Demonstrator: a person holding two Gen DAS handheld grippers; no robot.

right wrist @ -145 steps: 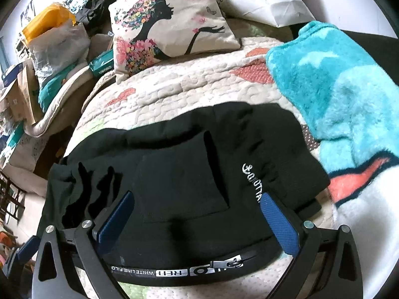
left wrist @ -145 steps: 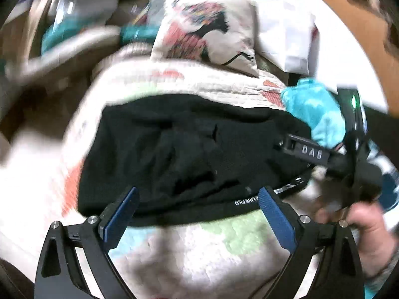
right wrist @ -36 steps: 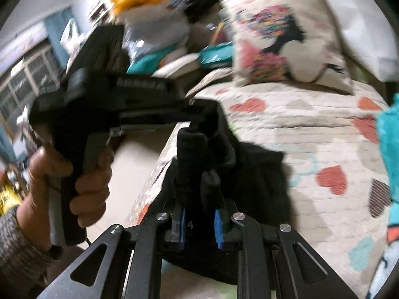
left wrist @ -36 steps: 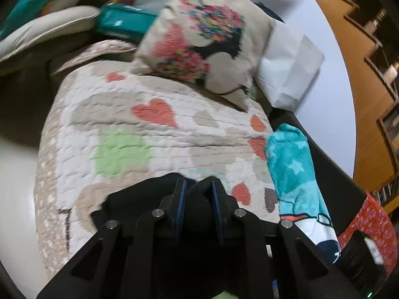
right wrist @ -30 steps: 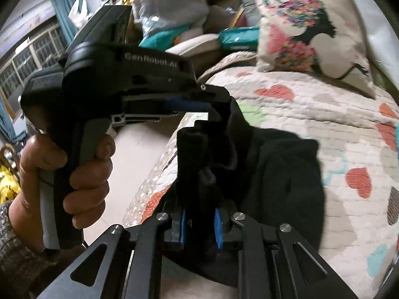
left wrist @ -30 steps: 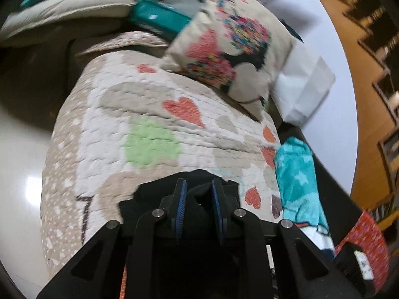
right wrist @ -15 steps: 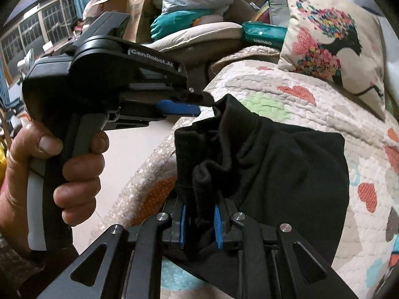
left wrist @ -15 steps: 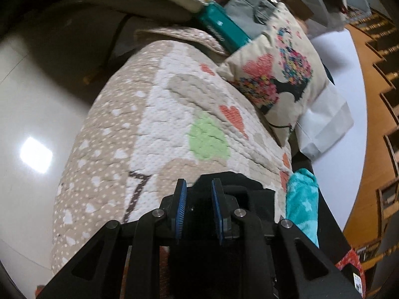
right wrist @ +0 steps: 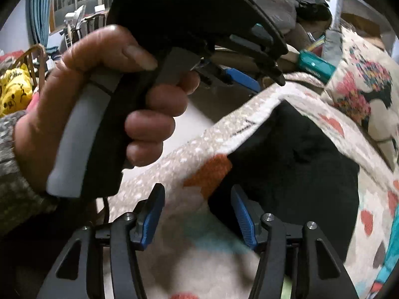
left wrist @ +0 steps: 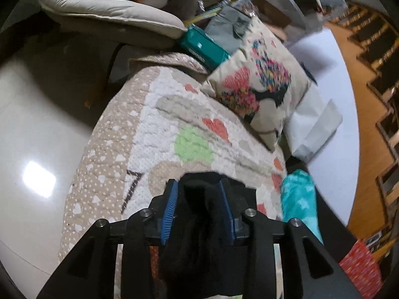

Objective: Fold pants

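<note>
The right tongs [right wrist: 197, 214] stand released beside the black pants [right wrist: 294, 164]. The left tongs [left wrist: 198, 204], partly parted, have cloth bunched between them. Let go only once the fold lies flat on the quilt [left wrist: 154, 124].

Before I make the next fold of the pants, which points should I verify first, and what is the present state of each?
1. Right gripper empty: ok, jaws stand apart, nothing between them.
2. Left gripper free of the pants: cannot tell; black cloth shows between its jaws.
3. Pants rest on the quilt, not over its edge: ok in the right wrist view, though close to the edge.
4. Fold flat with even edges: cannot tell, the picture is blurred.
5. Pillow apart from the pants: ok.
</note>
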